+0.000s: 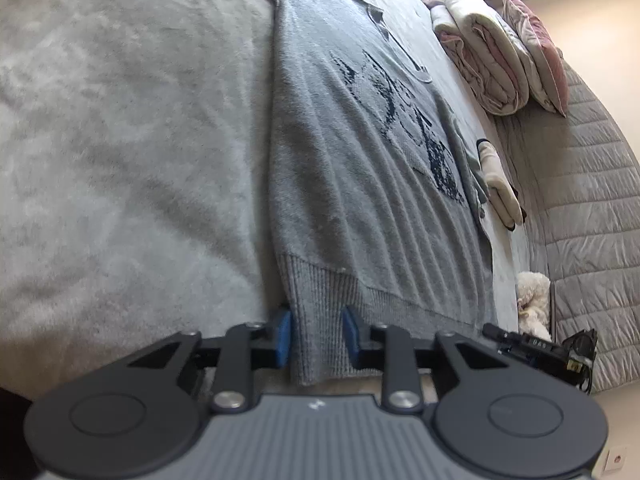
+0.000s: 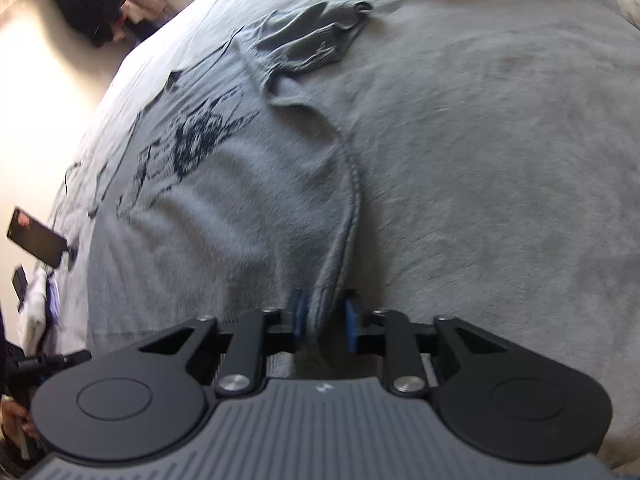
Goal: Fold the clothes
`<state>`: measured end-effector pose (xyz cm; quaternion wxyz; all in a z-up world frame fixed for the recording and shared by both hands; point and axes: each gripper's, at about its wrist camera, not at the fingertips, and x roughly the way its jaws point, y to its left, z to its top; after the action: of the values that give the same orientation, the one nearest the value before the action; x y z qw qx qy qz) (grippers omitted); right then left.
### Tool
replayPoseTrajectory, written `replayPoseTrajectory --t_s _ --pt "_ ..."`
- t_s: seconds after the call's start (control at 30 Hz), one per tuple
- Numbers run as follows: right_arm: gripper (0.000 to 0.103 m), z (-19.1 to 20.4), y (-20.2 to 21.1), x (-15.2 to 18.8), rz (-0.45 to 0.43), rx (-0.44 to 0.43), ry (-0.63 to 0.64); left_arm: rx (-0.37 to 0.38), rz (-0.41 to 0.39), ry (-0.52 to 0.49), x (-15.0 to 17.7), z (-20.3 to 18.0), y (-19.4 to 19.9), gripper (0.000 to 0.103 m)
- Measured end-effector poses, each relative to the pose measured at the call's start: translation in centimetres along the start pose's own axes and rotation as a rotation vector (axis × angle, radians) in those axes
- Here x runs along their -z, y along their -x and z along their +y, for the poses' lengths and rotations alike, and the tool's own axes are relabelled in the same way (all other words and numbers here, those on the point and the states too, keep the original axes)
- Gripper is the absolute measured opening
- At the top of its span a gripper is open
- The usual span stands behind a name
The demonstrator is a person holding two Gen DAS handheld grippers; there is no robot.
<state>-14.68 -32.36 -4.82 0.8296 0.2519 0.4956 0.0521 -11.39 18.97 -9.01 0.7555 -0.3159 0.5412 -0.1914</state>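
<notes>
A grey knitted sweater [image 1: 360,160] with a dark blue pattern lies spread flat on the bed. In the left wrist view my left gripper [image 1: 316,336] is at the sweater's near corner, and its blue pads pinch the ribbed hem [image 1: 316,304] from both sides. In the right wrist view the sweater [image 2: 224,208] stretches away to the upper left. My right gripper [image 2: 325,320] is shut on a raised fold of its side edge [image 2: 344,240]. One sleeve [image 2: 316,40] lies crumpled at the far end.
A grey plush bedspread [image 1: 120,140] covers the bed. A rolled pink-white duvet [image 1: 484,52], a pink pillow [image 1: 536,48], a cream folded cloth [image 1: 500,184] and a white plush toy [image 1: 534,296] lie along one side. A person [image 2: 88,4] and a phone [image 2: 36,236] are beyond the bed's edge.
</notes>
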Motion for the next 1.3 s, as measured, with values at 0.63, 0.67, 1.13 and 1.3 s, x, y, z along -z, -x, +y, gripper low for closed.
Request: replayPoseTrajectory --t_s 0.63,0.67,1.13,1.3 --pt "0.006 4.1 1.7 1.0 0.010 0.075 0.136 -0.140 -0.091 -0.074 1.4 -0.4 4.4 0.004" --pt "0.006 4.1 1.1 1.1 0.025 0.098 0.145 -0.154 -0.077 -0.074 1.4 0.0 3.9 0.005" --pt "0.028 3.6 1.8 0.5 0.047 0.136 0.129 -0.222 -0.056 -0.110 0.2 -0.5 5.2 0.017" --pt "0.036 3.7 1.5 -2.0 -0.011 0.132 0.115 -0.220 -0.079 -0.189 -1.6 -2.8 4.2 0.025"
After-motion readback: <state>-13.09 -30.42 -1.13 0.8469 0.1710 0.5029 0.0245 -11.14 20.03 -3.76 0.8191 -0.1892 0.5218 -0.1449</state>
